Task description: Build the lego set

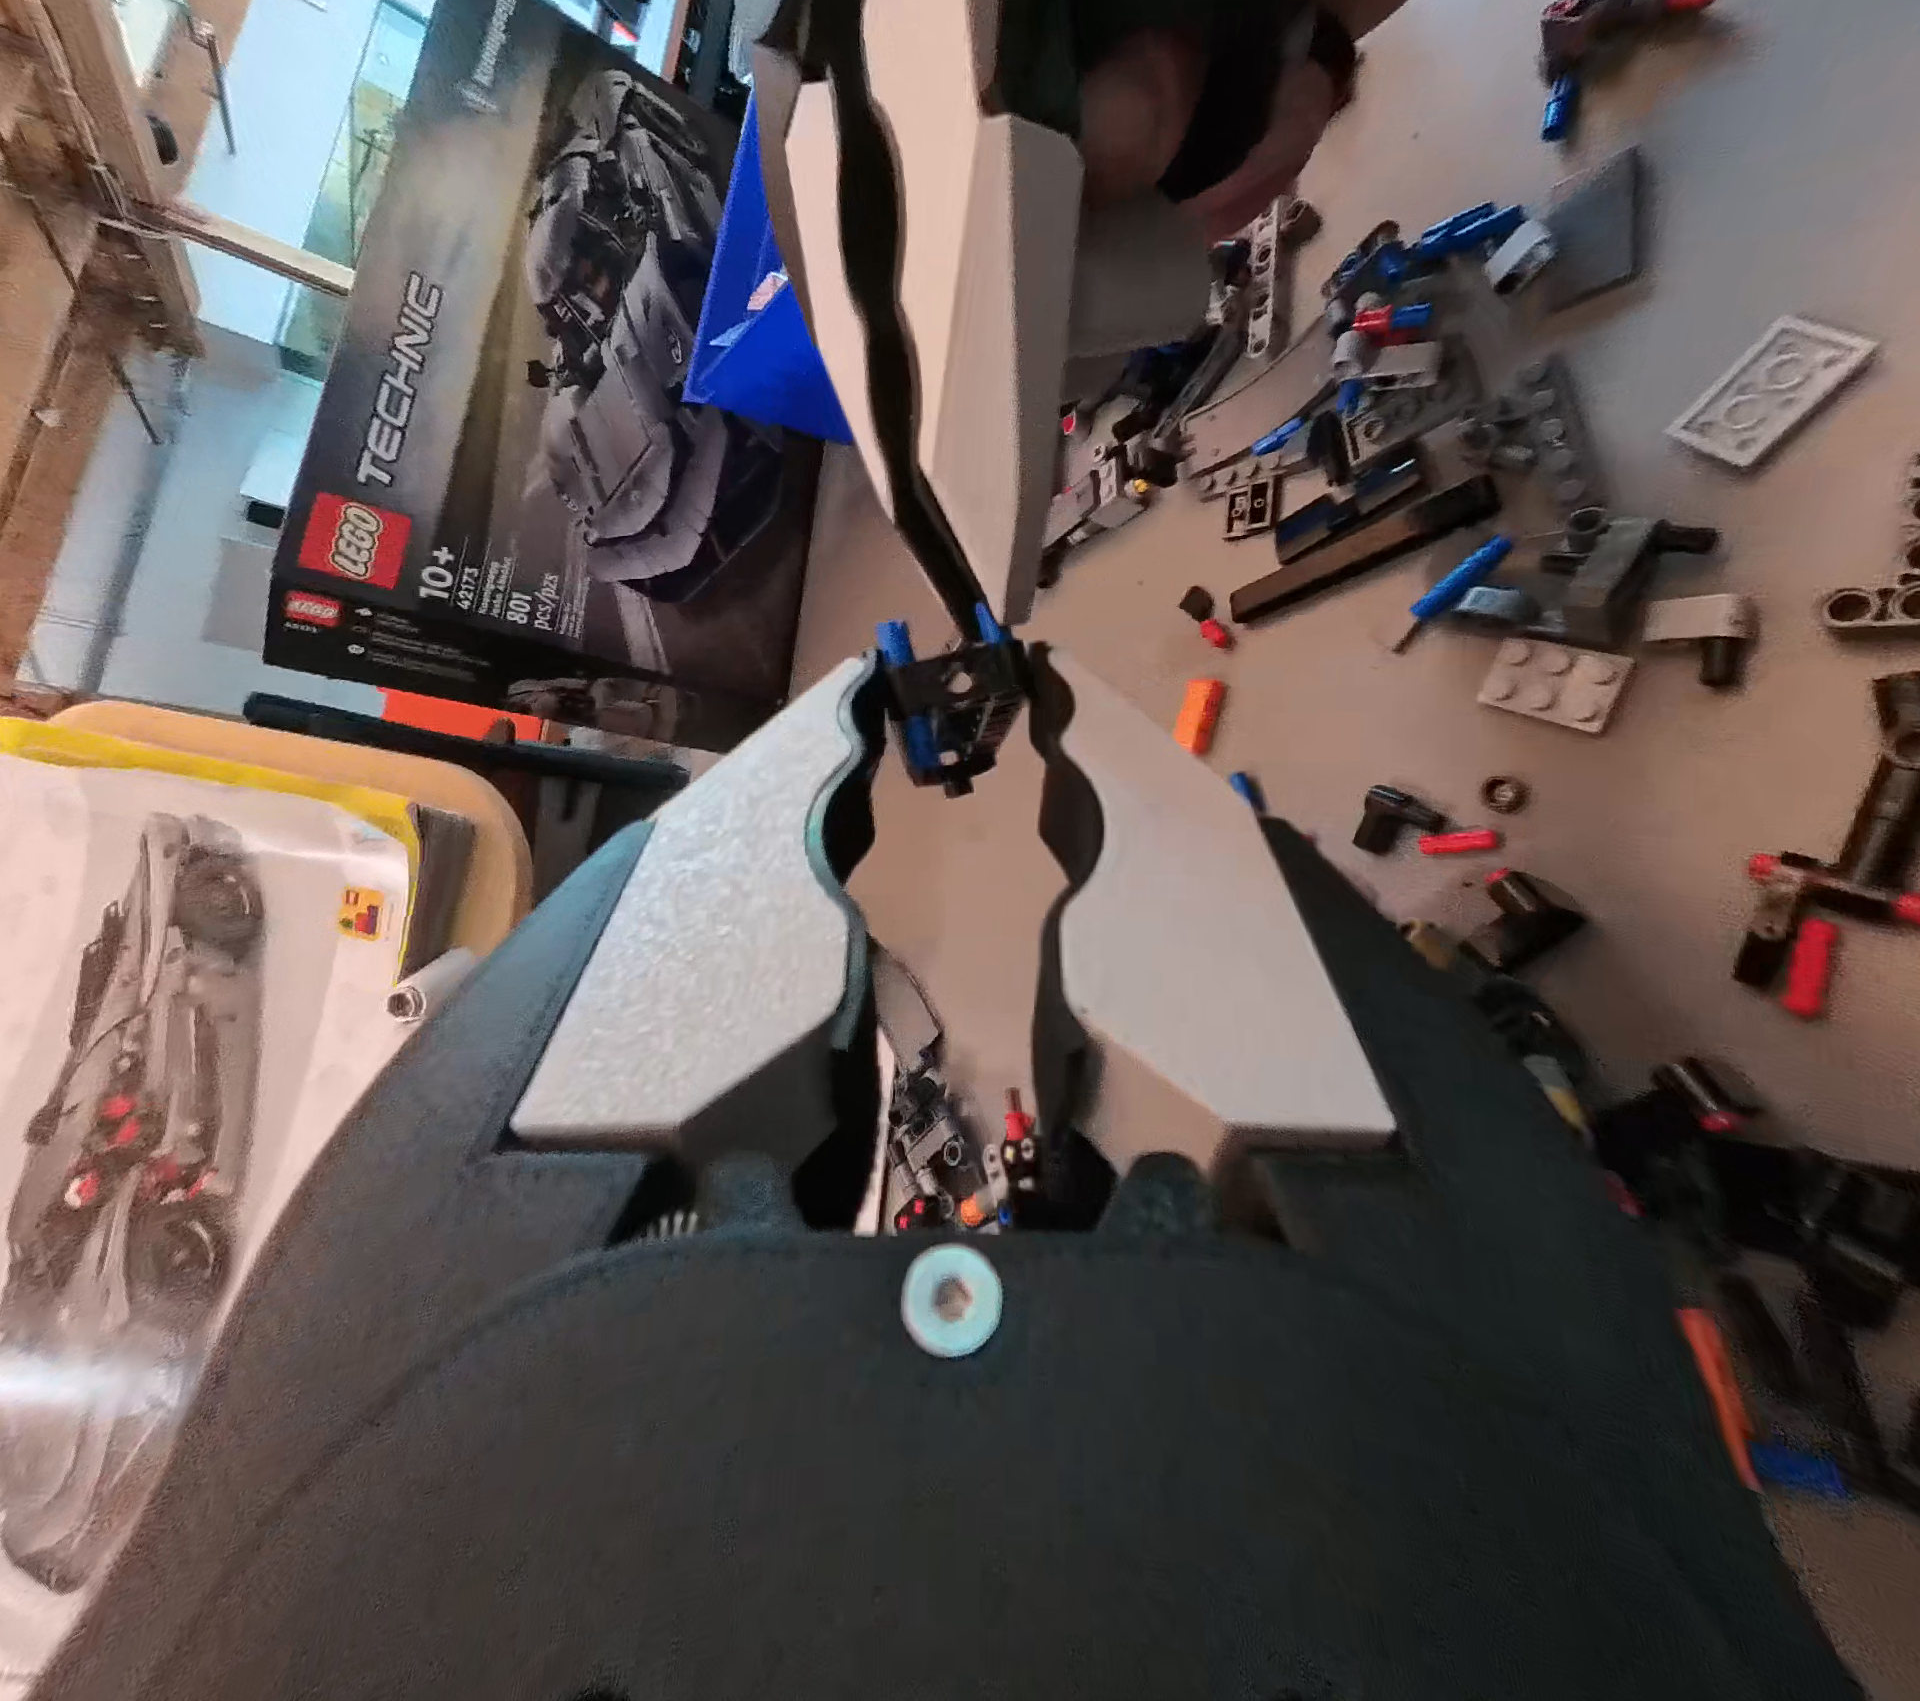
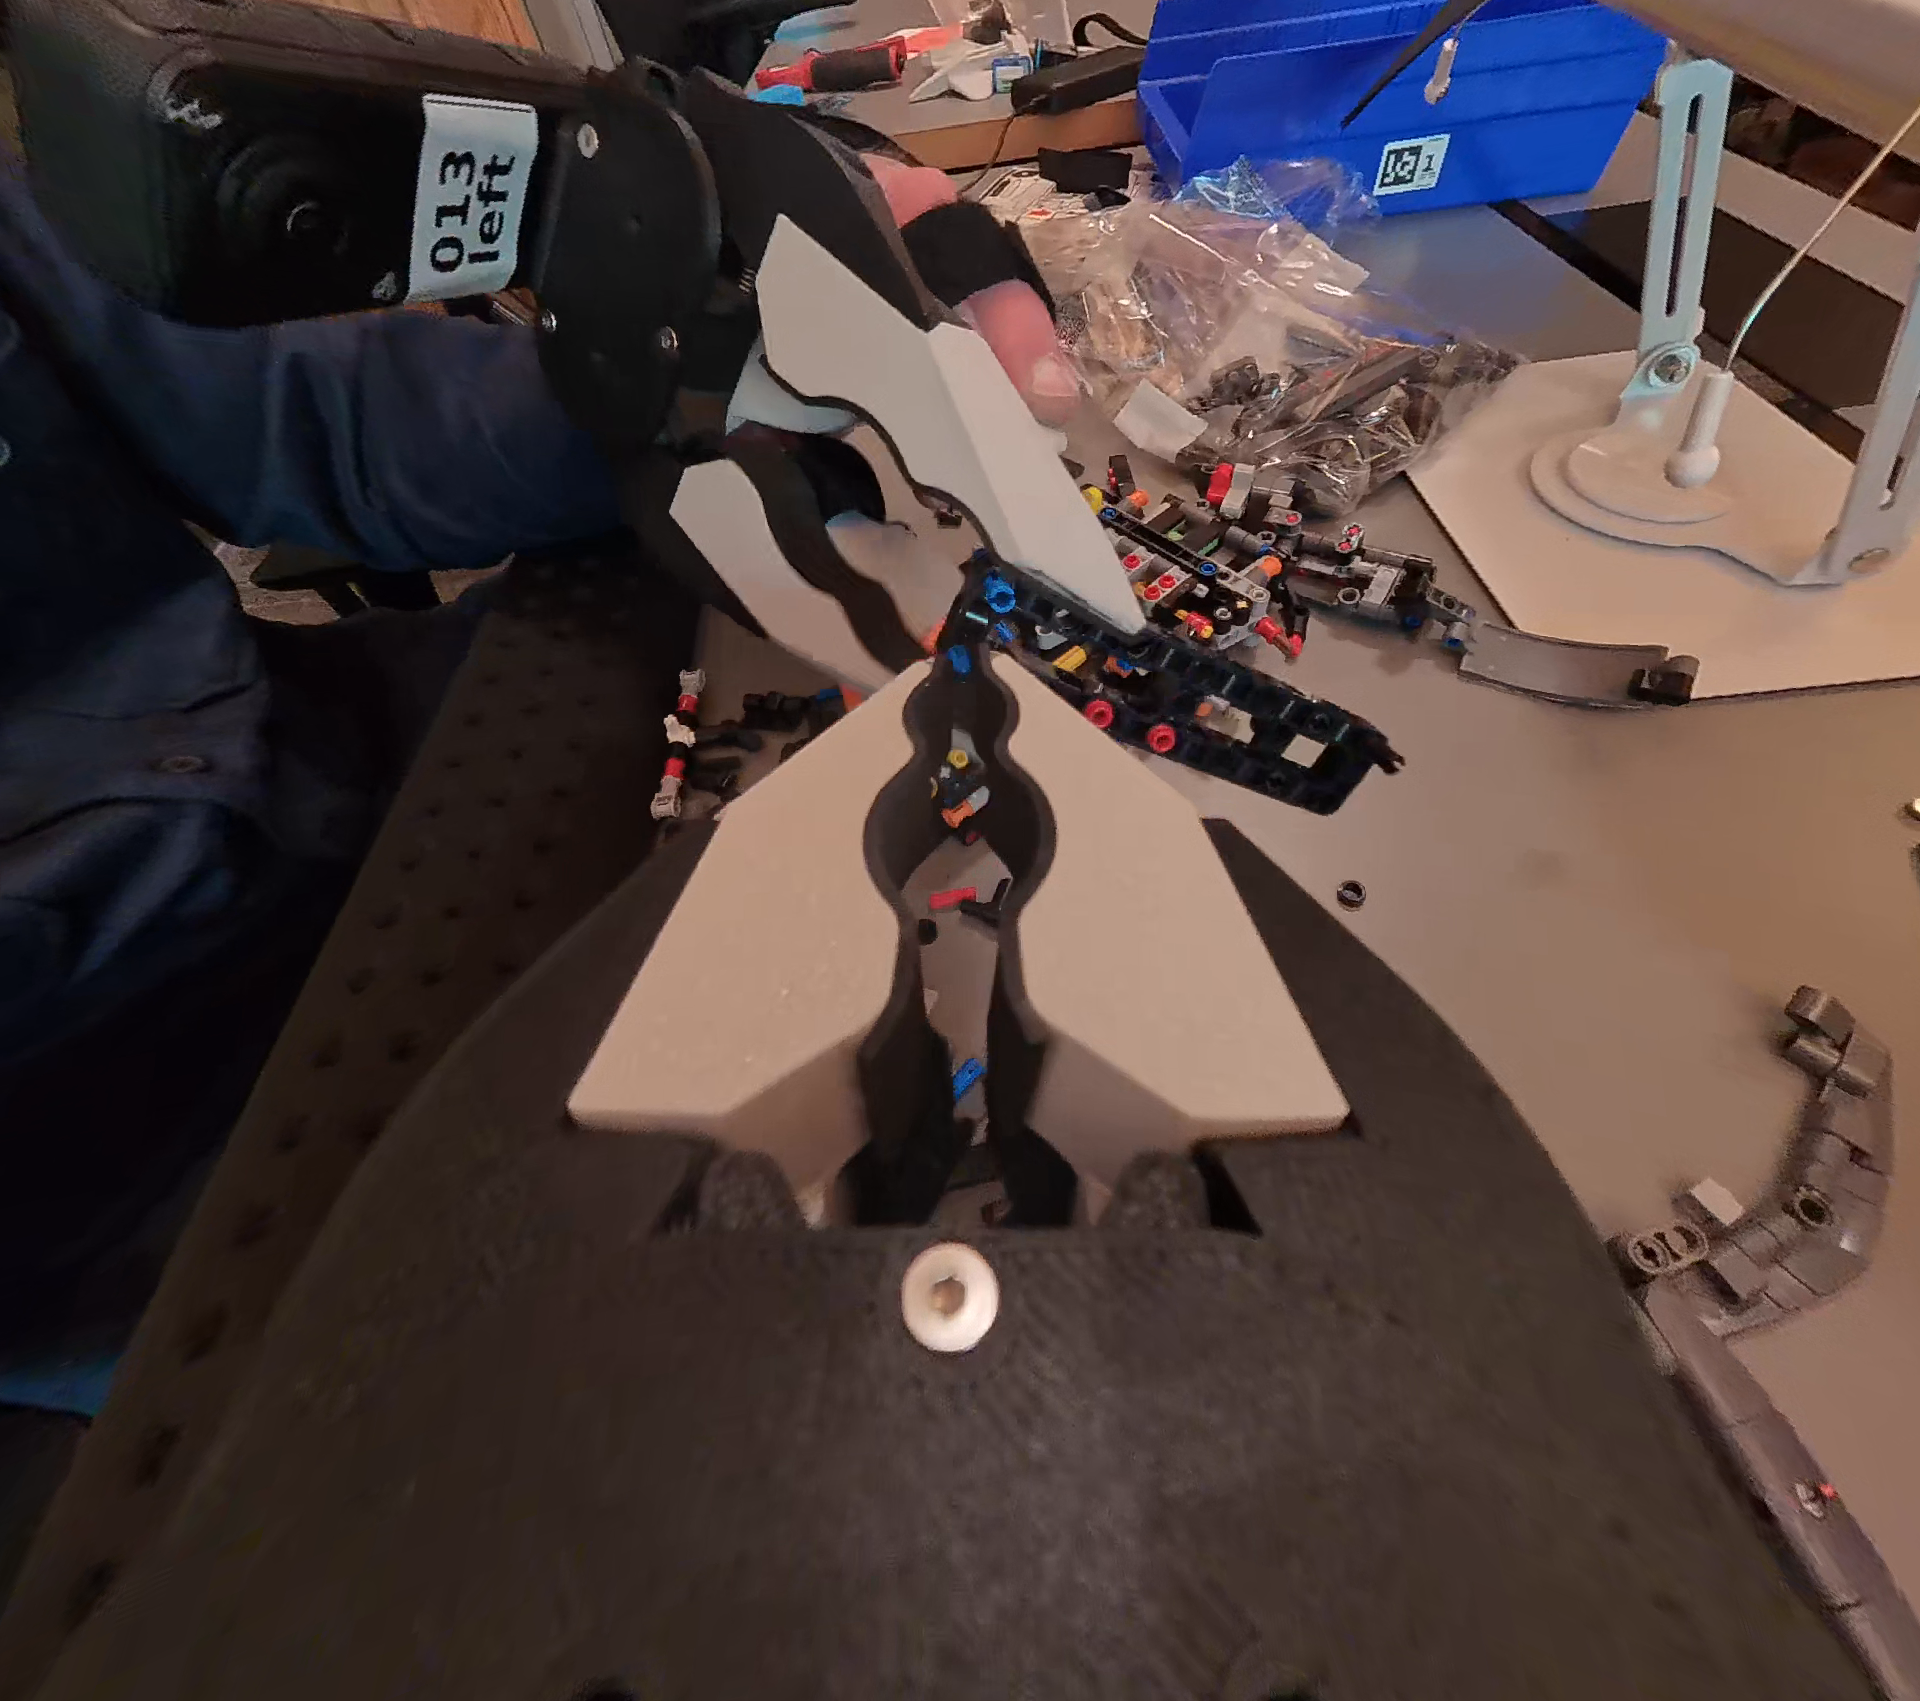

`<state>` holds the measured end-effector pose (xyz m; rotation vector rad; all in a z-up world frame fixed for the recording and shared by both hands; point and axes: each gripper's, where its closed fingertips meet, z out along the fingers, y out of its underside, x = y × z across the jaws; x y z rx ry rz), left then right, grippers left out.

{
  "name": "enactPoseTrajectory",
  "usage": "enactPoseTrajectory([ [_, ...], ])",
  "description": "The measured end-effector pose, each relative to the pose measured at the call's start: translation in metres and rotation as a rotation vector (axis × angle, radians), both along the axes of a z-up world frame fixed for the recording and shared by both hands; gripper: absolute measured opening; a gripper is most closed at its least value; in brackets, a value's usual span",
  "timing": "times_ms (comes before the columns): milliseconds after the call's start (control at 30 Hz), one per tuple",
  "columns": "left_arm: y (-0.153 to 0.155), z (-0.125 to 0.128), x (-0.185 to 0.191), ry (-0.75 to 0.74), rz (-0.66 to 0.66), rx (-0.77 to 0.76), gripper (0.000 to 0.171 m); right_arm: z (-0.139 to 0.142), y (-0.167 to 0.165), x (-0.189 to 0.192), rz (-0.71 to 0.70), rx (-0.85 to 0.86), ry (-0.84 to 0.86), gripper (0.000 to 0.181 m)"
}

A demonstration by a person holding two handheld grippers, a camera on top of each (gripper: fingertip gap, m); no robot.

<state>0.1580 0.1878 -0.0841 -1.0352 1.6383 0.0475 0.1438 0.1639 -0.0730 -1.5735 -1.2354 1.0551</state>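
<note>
A long black Lego frame (image 2: 1195, 706) with blue, red and yellow pins is held in the air over the grey table (image 2: 1558, 872). My left gripper (image 1: 954, 685) is shut on its end, which shows as a black block with blue pins (image 1: 951, 706). My right gripper (image 2: 961, 664) is shut on the same end from the other side. In the left wrist view the right gripper (image 1: 982, 607) comes down from above, with its tips at a blue pin. In the right wrist view the left gripper (image 2: 1013, 643) reaches in from the left.
The Lego box (image 1: 540, 363) and an instruction booklet (image 1: 156, 1080) lie to the left. Loose parts (image 1: 1455, 456) cover the table. Bags of parts (image 2: 1299, 363), a blue bin (image 2: 1382, 82), a white lamp stand (image 2: 1662, 425), another assembly (image 2: 1330, 571) and a curved grey piece (image 2: 1787, 1194) are nearby. The grippers are tip to tip, or close to it. Left tips and right tips are each some 20 cm from the curved grey piece (image 2: 1787, 1194).
</note>
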Motion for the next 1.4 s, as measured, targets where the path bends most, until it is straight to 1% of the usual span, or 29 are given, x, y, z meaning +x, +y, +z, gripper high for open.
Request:
enactPoseTrajectory([
  [67,0.001,-0.002,0.000,0.004,0.005,-0.021,0.024,-0.001,0.001,-0.001,-0.009,0.011,-0.007,0.000],
  [167,0.002,-0.004,-0.001,0.055,0.026,0.039,0.024,-0.003,0.002,0.000,-0.021,0.040,-0.037,0.000],
  [200,0.001,-0.005,-0.001,0.069,0.032,0.029,0.024,-0.005,0.001,0.000,-0.018,0.049,-0.052,0.000],
  [467,-0.016,-0.009,-0.006,0.126,-0.006,0.008,0.023,-0.010,-0.013,0.001,0.072,0.035,-0.077,0.000],
  [533,-0.012,-0.012,-0.018,0.161,0.012,0.000,0.023,-0.008,-0.011,0.006,0.057,0.038,-0.077,0.000],
  [567,-0.007,-0.009,-0.025,0.135,0.022,-0.012,0.024,-0.002,-0.005,0.016,0.018,0.041,-0.047,0.000],
  [600,-0.008,-0.001,-0.026,0.063,0.009,-0.083,0.024,0.011,-0.001,0.029,-0.007,0.030,0.033,0.000],
  [633,-0.012,0.007,-0.022,0.023,-0.022,-0.132,0.024,0.025,0.000,0.039,-0.018,0.020,0.110,0.000],
  [667,-0.013,0.010,-0.017,0.026,-0.026,-0.117,0.024,0.030,-0.001,0.040,-0.020,0.024,0.128,0.000],
  [700,-0.013,0.009,-0.013,0.035,-0.029,-0.100,0.024,0.026,-0.004,0.035,-0.007,0.022,0.103,0.000],
  [733,-0.014,0.004,-0.010,0.043,-0.040,-0.115,0.024,0.015,-0.007,0.028,0.012,0.013,0.050,0.000],
  [800,-0.013,-0.007,-0.012,0.059,-0.052,-0.142,0.025,-0.016,-0.010,0.020,0.049,-0.024,-0.100,0.000],
  [833,-0.011,-0.007,-0.014,0.054,-0.048,-0.140,0.024,-0.032,-0.009,0.020,0.046,-0.035,-0.178,0.000],
  [867,-0.012,-0.008,-0.015,0.049,-0.056,-0.162,0.024,-0.041,-0.013,0.019,0.069,-0.058,-0.218,0.001],
  [900,-0.014,-0.008,-0.014,0.040,-0.070,-0.189,0.024,-0.044,-0.018,0.016,0.095,-0.085,-0.221,0.001],
  [1000,-0.013,-0.011,-0.012,0.062,-0.064,-0.167,0.024,-0.062,-0.013,0.016,0.067,-0.097,-0.314,0.005],
  [1033,-0.014,-0.014,-0.010,0.075,-0.064,-0.168,0.024,-0.063,-0.011,0.016,0.055,-0.094,-0.320,0.006],
  [1100,-0.014,-0.021,-0.008,0.104,-0.065,-0.150,0.025,-0.056,-0.010,0.013,0.051,-0.089,-0.282,0.011],
  [1200,-0.015,-0.023,-0.005,0.107,-0.068,-0.145,0.024,-0.049,-0.008,0.013,0.040,-0.074,-0.256,0.017],
  [1400,-0.015,-0.021,-0.001,0.097,-0.066,-0.115,0.024,-0.018,-0.005,0.007,0.018,-0.019,-0.100,0.017],
])
